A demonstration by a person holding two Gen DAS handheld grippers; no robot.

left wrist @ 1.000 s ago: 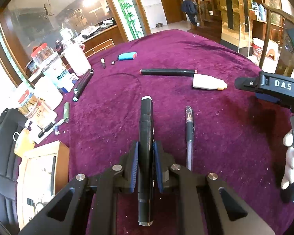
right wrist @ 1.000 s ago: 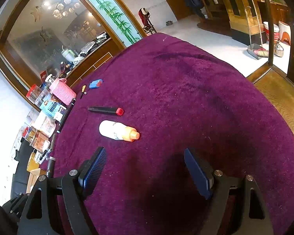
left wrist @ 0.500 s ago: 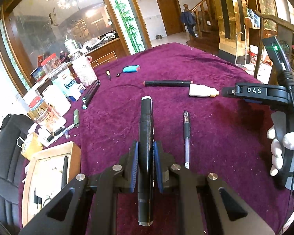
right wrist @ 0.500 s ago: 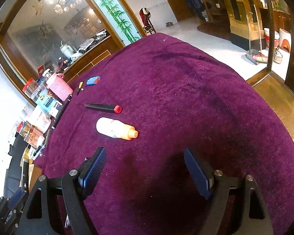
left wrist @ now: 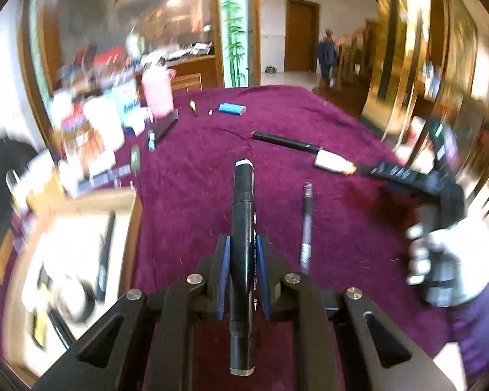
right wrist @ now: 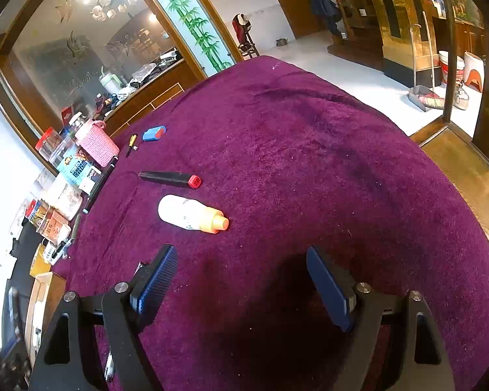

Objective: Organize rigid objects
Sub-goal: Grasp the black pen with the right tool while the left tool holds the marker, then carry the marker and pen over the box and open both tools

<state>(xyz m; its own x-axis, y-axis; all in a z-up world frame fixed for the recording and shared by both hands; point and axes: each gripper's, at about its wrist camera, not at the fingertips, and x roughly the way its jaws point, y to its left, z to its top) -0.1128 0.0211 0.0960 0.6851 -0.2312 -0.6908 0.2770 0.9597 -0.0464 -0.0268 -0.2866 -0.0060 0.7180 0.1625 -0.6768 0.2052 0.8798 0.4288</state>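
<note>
My left gripper point(left wrist: 243, 254) is shut on a thick black marker point(left wrist: 243, 215) with a white cap end, held lengthwise above the purple cloth. A thin gel pen point(left wrist: 306, 224) lies just right of it. A wooden tray point(left wrist: 127, 202) with pens inside sits at the lower left, blurred. My right gripper point(right wrist: 241, 277) is open and empty above the cloth. In front of it lie a white bottle with an orange cap point(right wrist: 192, 213) and a black marker with a red cap point(right wrist: 169, 177). The bottle point(left wrist: 332, 164), the red-capped marker point(left wrist: 287, 141) and the right gripper point(left wrist: 407, 176) also show in the left wrist view.
A blue case point(right wrist: 154, 133) and a small yellow-black tool point(right wrist: 132, 143) lie farther back. A pink woven cup point(right wrist: 97, 143), jars and boxes point(right wrist: 65, 192) crowd the table's left edge. The purple cloth point(right wrist: 309, 163) stretches to the right, with the table edge and floor beyond.
The left gripper has swung left with the marker, so the wooden tray now fills more of its view, which is motion-blurred. The right gripper has barely moved.
</note>
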